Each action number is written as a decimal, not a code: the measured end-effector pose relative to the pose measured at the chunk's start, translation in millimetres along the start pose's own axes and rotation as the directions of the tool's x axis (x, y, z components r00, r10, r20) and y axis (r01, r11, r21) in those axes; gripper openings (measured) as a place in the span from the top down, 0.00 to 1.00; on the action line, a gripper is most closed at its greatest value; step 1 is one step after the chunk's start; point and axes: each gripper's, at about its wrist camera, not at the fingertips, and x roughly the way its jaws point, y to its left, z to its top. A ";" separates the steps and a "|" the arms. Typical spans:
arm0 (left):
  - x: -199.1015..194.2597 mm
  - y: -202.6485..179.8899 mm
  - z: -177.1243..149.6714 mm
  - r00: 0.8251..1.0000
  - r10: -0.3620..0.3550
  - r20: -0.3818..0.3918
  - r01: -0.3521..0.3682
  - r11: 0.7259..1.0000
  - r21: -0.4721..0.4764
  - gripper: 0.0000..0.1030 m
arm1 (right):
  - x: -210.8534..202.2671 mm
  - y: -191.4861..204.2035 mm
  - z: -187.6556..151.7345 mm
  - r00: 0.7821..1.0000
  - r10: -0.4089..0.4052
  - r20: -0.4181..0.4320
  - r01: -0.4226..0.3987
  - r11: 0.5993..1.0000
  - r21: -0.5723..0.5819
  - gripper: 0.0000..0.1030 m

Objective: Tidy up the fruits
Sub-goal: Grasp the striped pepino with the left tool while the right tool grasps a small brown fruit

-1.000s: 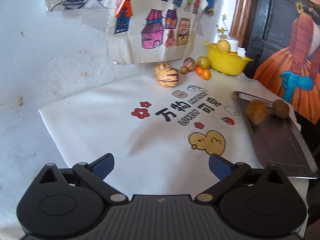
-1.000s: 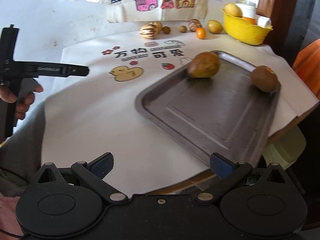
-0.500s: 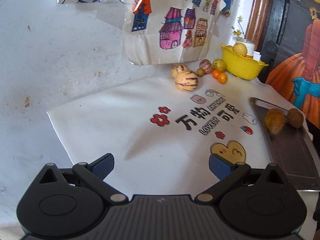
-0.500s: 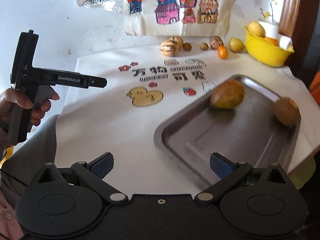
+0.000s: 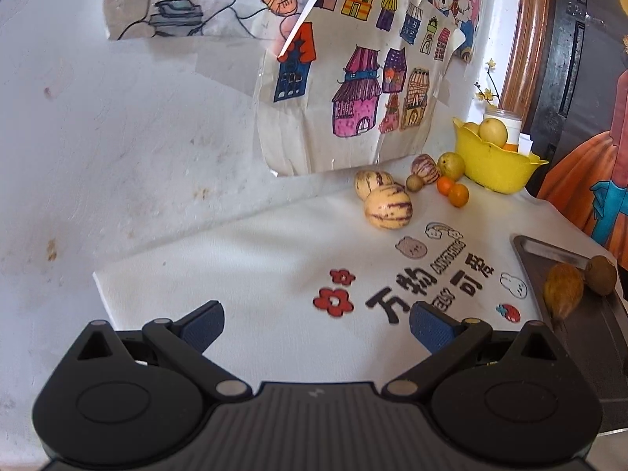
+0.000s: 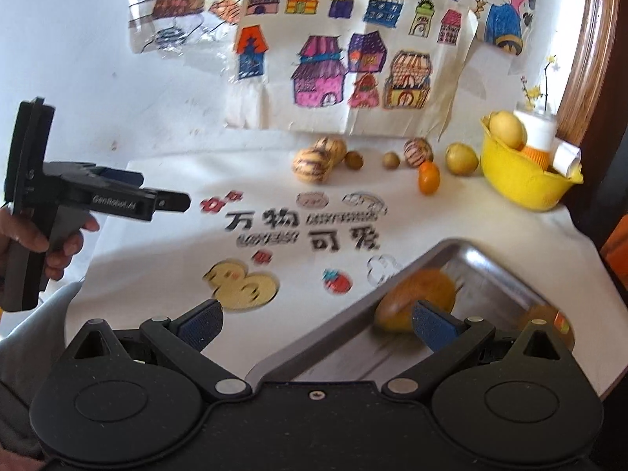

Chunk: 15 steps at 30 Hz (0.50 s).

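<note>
While both claws hang over the white printed tablecloth (image 5: 251,259), the fruit sits in three groups. Along the back wall lie two cream melons with purple stripes (image 5: 387,208), a smaller striped fruit (image 5: 425,168), two small brown round fruits (image 6: 354,160), a yellow-green round fruit (image 6: 462,158) and small orange citrus (image 5: 458,195). Just right of them a yellow plastic bowl (image 6: 522,184) holds a pale yellow fruit (image 6: 506,128) and a white cup. At the right, a grey metal tray (image 6: 486,271) carries an orange-brown oval fruit (image 6: 416,298), blurred in the right wrist view, and a brown kiwi-like fruit (image 5: 601,274) just beside it.

Bold black Chinese characters run across the cloth, with smaller Latin lettering too blurred to read, amid a yellow duck, red flowers and a strawberry. Coloured house drawings (image 6: 325,74) hang on the wall behind.

Spread wide and gripping nothing is the left gripper (image 5: 316,324), above the cloth's left part; seen from the right wrist, its side reads "GenRobot.AI", and a hand (image 6: 59,249) grips its handle. Equally wide and empty, the right gripper (image 6: 316,324) is over the tray's near corner.
</note>
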 end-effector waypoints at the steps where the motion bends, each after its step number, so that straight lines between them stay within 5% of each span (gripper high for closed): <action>1: 2.4 -0.5 2.4 1.000 -0.004 0.004 0.004 1.000 0.001 0.00 | 2.5 -3.5 3.6 1.000 -0.001 0.003 0.001 1.000 0.002 0.01; 9: 30.7 -13.2 25.4 0.997 -0.064 0.039 0.061 0.995 0.073 0.00 | 36.0 -37.6 43.7 0.999 -0.042 0.018 0.042 0.999 -0.026 0.01; 15: 60.9 -26.0 46.5 0.993 -0.102 0.056 0.092 0.982 0.164 0.00 | 78.6 -49.6 78.7 0.994 -0.046 0.100 0.075 0.949 -0.307 0.01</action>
